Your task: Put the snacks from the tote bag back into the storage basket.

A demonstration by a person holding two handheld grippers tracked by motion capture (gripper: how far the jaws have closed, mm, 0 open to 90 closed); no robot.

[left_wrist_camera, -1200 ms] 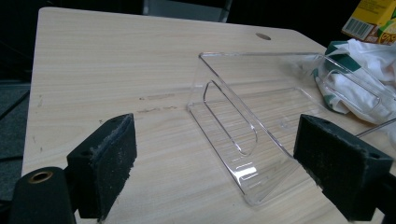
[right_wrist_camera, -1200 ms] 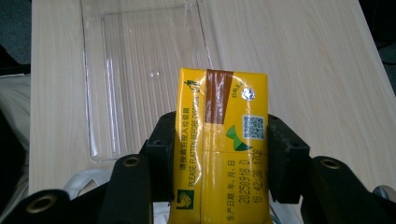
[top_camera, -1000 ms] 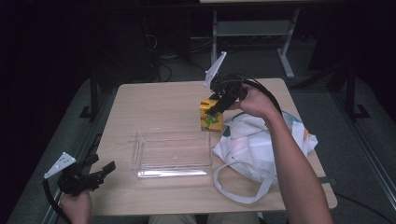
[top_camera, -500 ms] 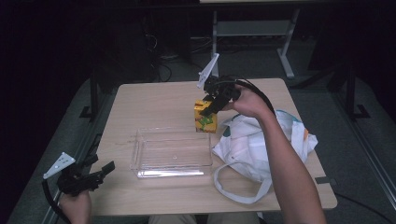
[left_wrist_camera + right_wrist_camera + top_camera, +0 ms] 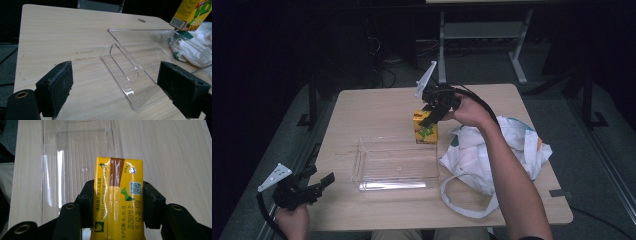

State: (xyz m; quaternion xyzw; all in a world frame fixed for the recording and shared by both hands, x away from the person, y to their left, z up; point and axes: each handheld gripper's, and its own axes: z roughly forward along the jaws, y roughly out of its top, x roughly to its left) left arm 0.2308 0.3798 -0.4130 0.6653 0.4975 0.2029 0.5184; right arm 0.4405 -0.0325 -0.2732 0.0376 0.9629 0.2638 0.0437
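A yellow drink carton [image 5: 425,128] hangs just past the far right corner of a clear plastic tray [image 5: 396,162], with my right gripper [image 5: 432,114] shut on it from above. In the right gripper view the carton [image 5: 118,200] is clamped between both black pads, and the tray [image 5: 75,162] lies below and ahead of it. My left gripper [image 5: 314,186] rests low at the table's near left corner, open, with nothing between its pads [image 5: 58,87]. From there the tray [image 5: 140,62] stands in front and the carton [image 5: 191,13] floats at the upper right.
A white cloth bag [image 5: 492,155] with a loop handle lies on the table's right half, touching the tray's right side. The light wooden table [image 5: 377,107] has bare room at the far left. Beyond it stands a metal frame [image 5: 482,30] on a dark floor.
My right gripper has carried the carton leftward and a little lower, from beside the bag toward the tray's far right corner. The left gripper has stayed put.
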